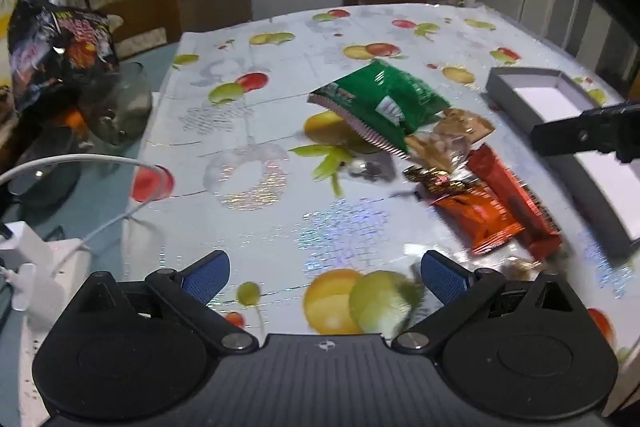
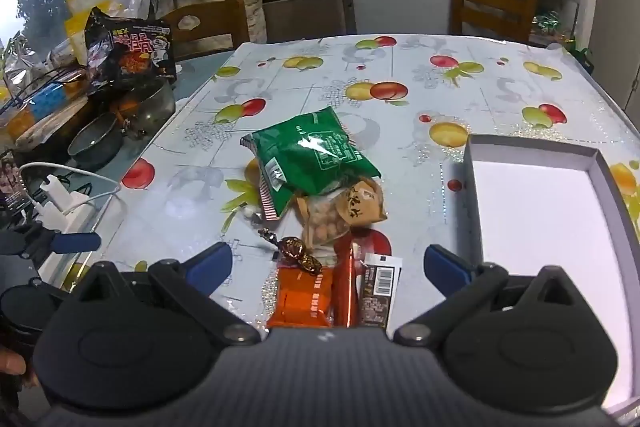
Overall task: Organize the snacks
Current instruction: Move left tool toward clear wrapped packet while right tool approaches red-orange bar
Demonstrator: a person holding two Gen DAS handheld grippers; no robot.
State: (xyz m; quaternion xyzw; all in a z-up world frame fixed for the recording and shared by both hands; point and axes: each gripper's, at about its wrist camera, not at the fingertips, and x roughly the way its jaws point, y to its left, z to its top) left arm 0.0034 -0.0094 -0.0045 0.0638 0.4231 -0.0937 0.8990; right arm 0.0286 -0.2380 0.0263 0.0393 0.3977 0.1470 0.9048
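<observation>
Nothing has been sorted yet, as far as the views show: the grey box (image 2: 536,227) with its white floor lies at the right edge of the bench (image 2: 440,87) and holds nothing, while every snack sits in one loose heap just to its left.

The green snack bag (image 2: 310,159) lies at the far end of the heap, tipped up over a clear packet of peanuts (image 2: 322,223) and a tan wrapped sweet (image 2: 362,205). Nearer the front edge of the bench are a dark foil-wrapped candy (image 2: 298,253), an orange packet (image 2: 304,297), a long red bar (image 2: 345,279) beside it, and a dark sachet with a barcode (image 2: 378,291), all touching or overlapping.

The right claw (image 2: 328,267) hovers over the near end of the heap with its blue fingers spread wide and nothing between them; the orange packet, red bar and sachet lie under the gap. The left claw (image 1: 324,273) is likewise wide open and empty, held above bare tablecloth to the left of the heap, well apart from any snack.

By my reading the whole job remains: each piece in the heap has to be lifted and set into the box, presumably starting with the flat packets closest to the right claw. The overlapping wrappers look slippery, so one may drag a neighbour along.
</observation>
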